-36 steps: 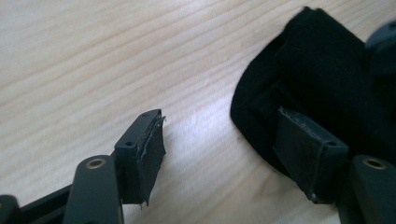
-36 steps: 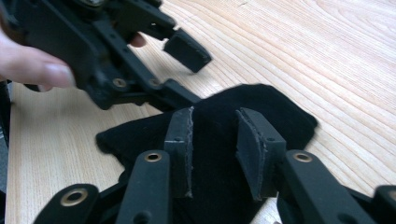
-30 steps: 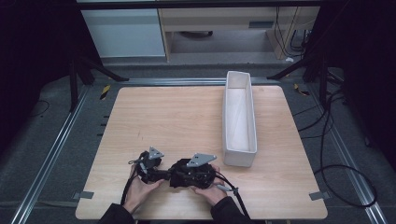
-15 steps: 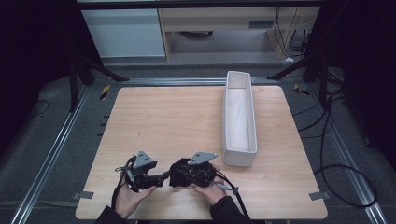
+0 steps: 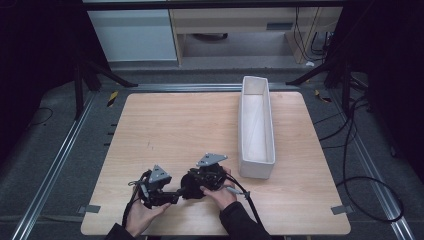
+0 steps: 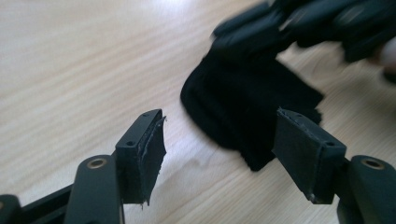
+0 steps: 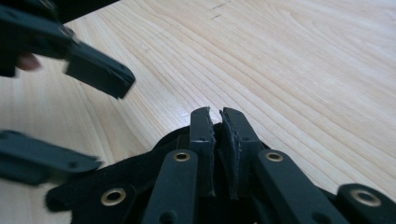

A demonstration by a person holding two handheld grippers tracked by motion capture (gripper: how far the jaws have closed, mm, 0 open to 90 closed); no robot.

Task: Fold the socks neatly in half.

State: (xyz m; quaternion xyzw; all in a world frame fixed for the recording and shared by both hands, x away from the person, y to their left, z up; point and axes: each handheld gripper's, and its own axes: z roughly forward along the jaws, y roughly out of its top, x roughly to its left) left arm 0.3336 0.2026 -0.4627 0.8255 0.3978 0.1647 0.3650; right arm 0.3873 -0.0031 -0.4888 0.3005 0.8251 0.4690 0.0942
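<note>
- Left claw (image 5: 172, 196) has drawn back from the cloth (image 6: 243, 116), jaws spread.
- Right claw (image 7: 217, 122) has just been closing, pinching cloth near the desk's (image 5: 190, 125) front edge; lifting looks next.

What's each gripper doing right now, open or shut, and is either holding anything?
Left gripper: open, empty; black cloth lies just past its fingers.
Right gripper: just been closing, now shut on the black cloth.
</note>
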